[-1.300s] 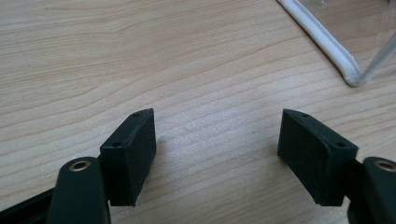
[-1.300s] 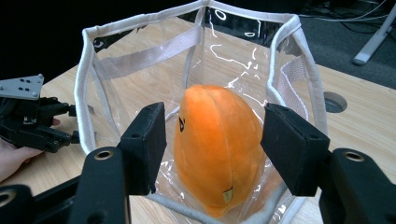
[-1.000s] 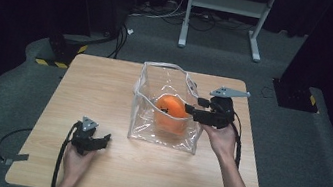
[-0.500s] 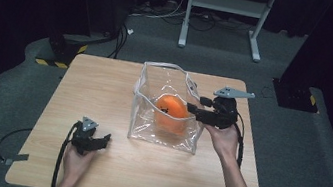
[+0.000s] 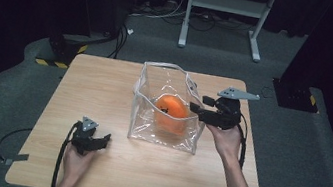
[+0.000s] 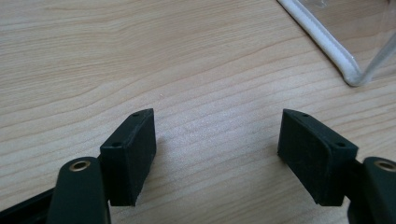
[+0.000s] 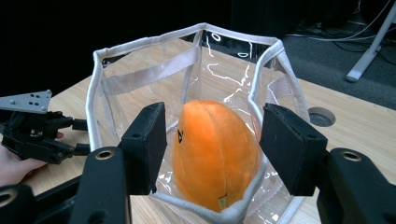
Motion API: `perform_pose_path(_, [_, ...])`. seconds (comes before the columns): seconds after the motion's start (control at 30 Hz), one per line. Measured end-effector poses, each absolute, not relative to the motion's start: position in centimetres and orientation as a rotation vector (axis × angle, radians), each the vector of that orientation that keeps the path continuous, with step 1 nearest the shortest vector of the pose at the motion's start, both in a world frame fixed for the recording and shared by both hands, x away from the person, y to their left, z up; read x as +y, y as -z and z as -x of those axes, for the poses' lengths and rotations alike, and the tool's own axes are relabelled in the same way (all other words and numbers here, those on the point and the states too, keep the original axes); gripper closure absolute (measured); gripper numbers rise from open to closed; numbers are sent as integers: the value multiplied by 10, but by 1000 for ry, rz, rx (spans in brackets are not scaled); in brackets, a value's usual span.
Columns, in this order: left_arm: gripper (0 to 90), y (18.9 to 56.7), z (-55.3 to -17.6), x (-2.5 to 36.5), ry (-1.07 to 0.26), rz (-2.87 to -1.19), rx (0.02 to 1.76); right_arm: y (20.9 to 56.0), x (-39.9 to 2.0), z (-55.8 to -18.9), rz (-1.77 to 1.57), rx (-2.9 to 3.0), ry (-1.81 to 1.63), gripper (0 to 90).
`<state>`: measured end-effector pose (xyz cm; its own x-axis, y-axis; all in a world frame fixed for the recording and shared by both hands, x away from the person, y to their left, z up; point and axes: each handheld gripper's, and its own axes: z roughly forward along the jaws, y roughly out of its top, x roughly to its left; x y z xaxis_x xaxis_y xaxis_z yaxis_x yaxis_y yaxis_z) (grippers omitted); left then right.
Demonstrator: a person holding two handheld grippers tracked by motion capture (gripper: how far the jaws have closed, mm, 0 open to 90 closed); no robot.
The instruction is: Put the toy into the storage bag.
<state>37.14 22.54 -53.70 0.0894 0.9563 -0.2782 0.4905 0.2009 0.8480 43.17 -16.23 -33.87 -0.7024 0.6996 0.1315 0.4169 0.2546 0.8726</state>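
A clear plastic bag (image 5: 143, 115) with a white rim stands open in the middle of the wooden table (image 5: 104, 89). An orange plush toy (image 5: 171, 113) sits inside it, leaning toward the right wall. My right gripper (image 5: 198, 103) hovers at the bag's right rim, pointing left at the toy. In the right gripper view its jaws stand open on either side of the orange toy (image 7: 215, 149), and neither pad presses on it. My left gripper (image 5: 102, 141) rests open low over the table at the front left, its jaws (image 6: 217, 140) over bare wood near the bag's corner (image 6: 350, 77).
A white metal stand (image 5: 224, 4) and cables lie on the floor behind the table. A black base with yellow-black stripes (image 5: 59, 54) sits beyond the table's back left corner. A round cable hole (image 7: 321, 116) is in the tabletop beside the bag.
My right gripper has drawn back slightly to the right, away from the bag. The orange toy stayed inside the bag. The left gripper has not moved.
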Motion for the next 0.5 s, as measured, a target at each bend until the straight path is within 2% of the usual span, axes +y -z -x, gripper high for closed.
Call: perform_pose_path(0.5, [279, 537, -371, 225, -626, -1426, 1540, 334, -171, -427, -1033, 2206, -1452, 408])
